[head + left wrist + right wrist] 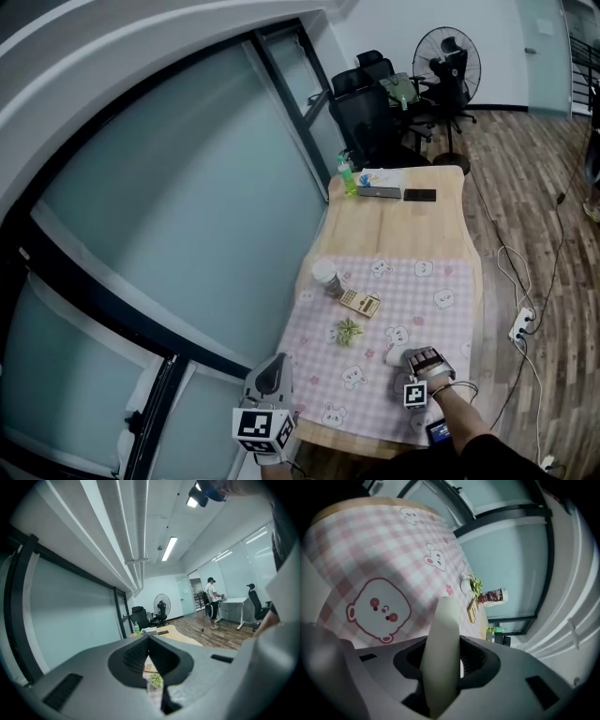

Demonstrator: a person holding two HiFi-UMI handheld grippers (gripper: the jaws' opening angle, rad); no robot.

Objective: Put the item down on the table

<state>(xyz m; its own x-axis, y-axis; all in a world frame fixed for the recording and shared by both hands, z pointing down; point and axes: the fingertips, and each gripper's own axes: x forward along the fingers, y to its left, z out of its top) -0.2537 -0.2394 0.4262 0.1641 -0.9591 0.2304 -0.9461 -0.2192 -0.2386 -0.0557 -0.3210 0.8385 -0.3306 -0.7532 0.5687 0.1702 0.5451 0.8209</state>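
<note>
The item point(442, 630) is a pale, off-white rounded piece. My right gripper point(443, 660) is shut on it, and it sticks out past the jaws over the pink checked cloth point(370, 550). In the head view the right gripper point(405, 359) is low over the near right part of the cloth point(422, 300), with the item point(394, 354) at its tip. My left gripper point(272, 364) hangs at the table's near left corner. In the left gripper view its jaws point(149, 641) meet with nothing between them.
On the cloth lie a small green plant point(348, 330), a wooden block point(360, 303) and a white-lidded jar point(327, 278). Farther back are a green bottle point(348, 176), a box point(380, 184) and a phone point(419, 195). Chairs point(370, 112), a fan point(446, 58), floor cables point(521, 323).
</note>
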